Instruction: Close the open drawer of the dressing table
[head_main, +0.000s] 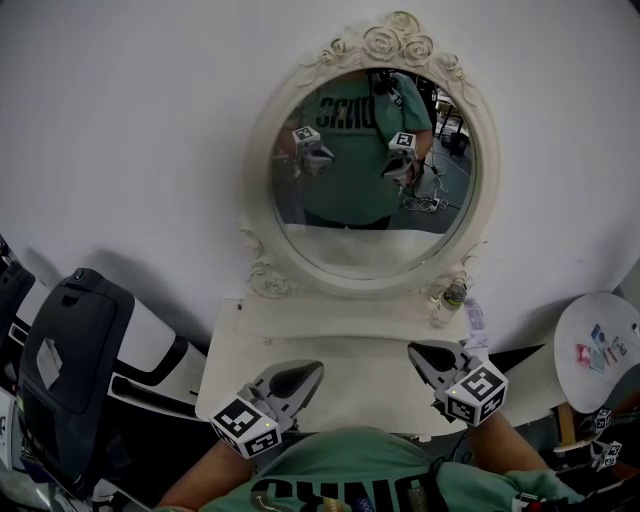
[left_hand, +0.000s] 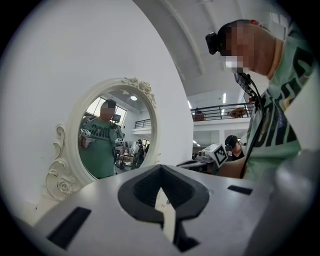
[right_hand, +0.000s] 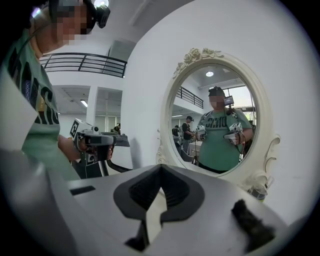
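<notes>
While the person is standing tight against the desk (head_main: 330, 345), both hand-held grippers are pointing toward the mirror (head_main: 372, 170) from over the desk's near edge, well apart from each other. The L hand-held gripper (head_main: 312, 370) is showing its jaws pressed together w/ nothing btwn them. The R hand-held gripper (head_main: 416, 352) is doing the same: jaws pressed together, nothing pinched. Whether either is touching the desk top, can't tell. The drawer is sitting on the desk's near side, below the grippers & the person's green shirt (head_main: 350, 470). No view is showing it, so can't tell if it's out or in. A small bottle (head_main: 452, 297) is standing upright at the mirror frame's foot, on the right in the head view. The mirror is reflecting the person w/ both grippers.
</notes>
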